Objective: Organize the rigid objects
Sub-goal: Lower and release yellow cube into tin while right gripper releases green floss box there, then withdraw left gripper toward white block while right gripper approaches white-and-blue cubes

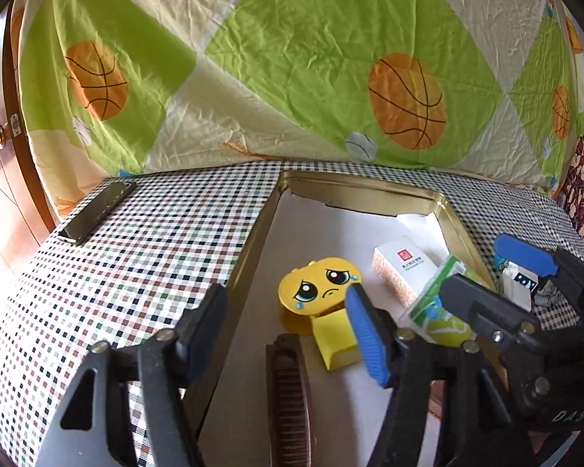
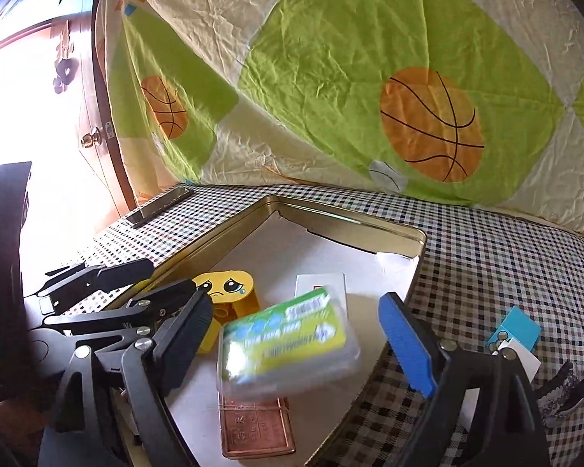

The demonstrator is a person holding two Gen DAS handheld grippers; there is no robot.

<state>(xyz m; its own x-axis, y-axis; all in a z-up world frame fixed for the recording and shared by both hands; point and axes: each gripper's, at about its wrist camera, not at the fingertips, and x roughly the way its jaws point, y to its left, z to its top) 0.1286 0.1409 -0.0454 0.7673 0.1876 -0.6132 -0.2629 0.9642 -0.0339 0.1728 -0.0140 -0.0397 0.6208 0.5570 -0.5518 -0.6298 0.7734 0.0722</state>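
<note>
Checkered cloth covers the counter (image 1: 144, 257), and behind it we see a green and cream quilt (image 1: 292, 58) printed with basketballs. Far left on the cloth lies a dark phone (image 1: 97, 210), well apart from everything else. Next comes the gold tin tray (image 1: 249, 249), lined with white paper.

In the left wrist view, the left tongs (image 1: 288, 330) hang spread wide over the tray's near left part, 1 finger outside the rim, 1 inside, holding nothing. Below them lies a brown comb (image 1: 290, 397). Just past it stands the yellow crying-face toy (image 1: 321, 288) on a yellow block (image 1: 336, 340), both inside the tray. Right of that we see a white box (image 1: 405, 268) with a red logo, also on the tray floor.

In the right wrist view, the green packet (image 2: 288, 342) shows blurred between the spread fingers of the right tongs (image 2: 299, 334), above the tray; neither finger touches it, so they are released. Under it lies a copper-brown flat case (image 2: 257, 432). Farthest right, outside the tray on the cloth, sits a small blue and white box (image 2: 516, 334).
</note>
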